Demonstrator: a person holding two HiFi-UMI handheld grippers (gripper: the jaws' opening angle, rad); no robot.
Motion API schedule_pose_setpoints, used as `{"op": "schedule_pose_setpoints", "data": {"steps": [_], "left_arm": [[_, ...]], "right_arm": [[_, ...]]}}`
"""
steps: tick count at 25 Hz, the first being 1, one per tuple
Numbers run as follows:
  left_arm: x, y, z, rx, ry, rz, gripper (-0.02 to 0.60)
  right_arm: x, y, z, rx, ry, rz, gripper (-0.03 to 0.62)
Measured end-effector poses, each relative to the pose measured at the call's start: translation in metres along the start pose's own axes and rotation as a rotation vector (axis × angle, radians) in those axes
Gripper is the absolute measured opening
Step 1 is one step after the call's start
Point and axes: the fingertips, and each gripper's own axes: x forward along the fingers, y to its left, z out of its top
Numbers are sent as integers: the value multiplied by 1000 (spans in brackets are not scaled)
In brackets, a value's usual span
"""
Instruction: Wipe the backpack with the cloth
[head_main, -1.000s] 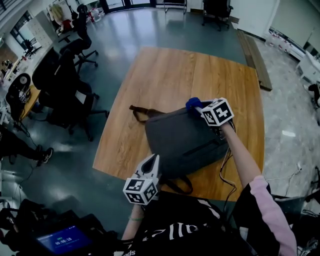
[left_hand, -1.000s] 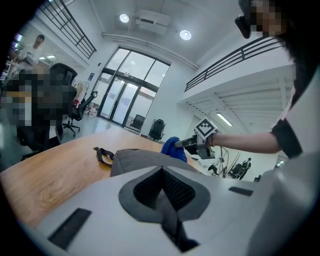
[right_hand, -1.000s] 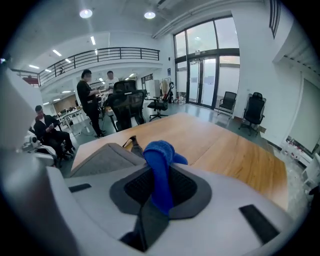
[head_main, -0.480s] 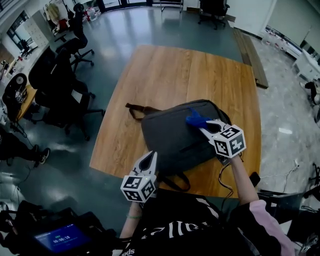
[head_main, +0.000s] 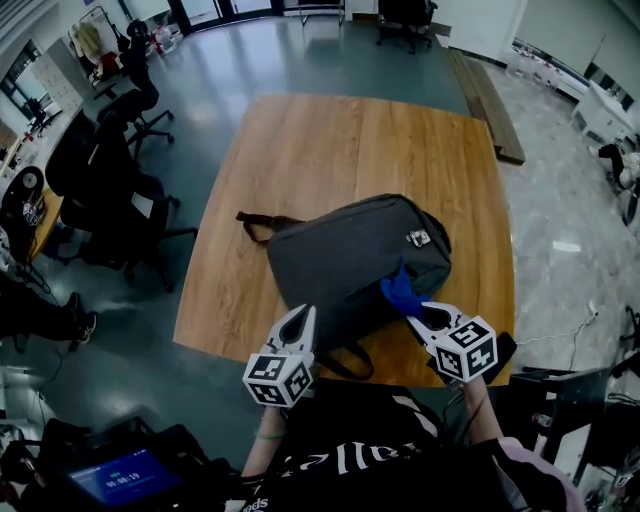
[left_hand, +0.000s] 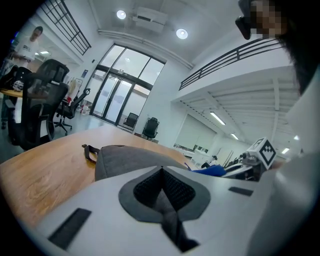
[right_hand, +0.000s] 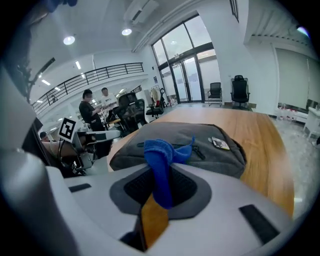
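Seemingly mid-wipe, the right claw (head_main: 418, 312) is pinching the blue cloth (head_main: 400, 292) at the lower-right edge of the backpack (head_main: 340, 255) lying mid-frame on the desk (head_main: 330, 150), while the left claw (head_main: 297, 325) is hovering closed and empty at bottom centre, so the next move likely calls for dragging the cloth across the fabric.

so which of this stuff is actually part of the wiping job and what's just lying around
In the job:
backpack
blue cloth
right gripper, shut on the cloth
table under the backpack

Just about:
left gripper, shut and empty
office chairs
wooden boards on the floor
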Motion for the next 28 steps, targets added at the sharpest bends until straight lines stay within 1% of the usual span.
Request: {"op": "schedule_pose_setpoints", "data": {"steps": [2, 4, 7, 10, 14, 18, 22, 25, 28], "left_arm": [[1, -2, 0, 3, 2, -4, -3], [2, -2, 2, 7, 1, -4, -3], [3, -1, 4, 7, -2, 5, -3], [3, 0, 6, 8, -8, 13, -3], [4, 1, 11, 12, -9, 13, -3], [6, -1, 11, 12, -3, 19, -3], [6, -3, 8, 9, -2, 39, -3], [2, 7, 6, 3, -2, 58, -3], [-2, 17, 7, -2, -5, 76, -3]], "right_arm": [[-3, -1, -3, 17, -1, -1, 66], [-6, -5, 7, 23, -27, -4, 66], [-15, -18, 38, 12, -98, -17, 67], [-21, -41, 76, -32, -158, -42, 67], [-7, -85, 126, -95, -188, -95, 67], [25, -136, 165, -121, -173, -151, 67], [65, -179, 180, -98, -128, -158, 67], [100, -190, 177, -103, -72, -144, 66], [127, -189, 168, -151, -13, -132, 66]]}}
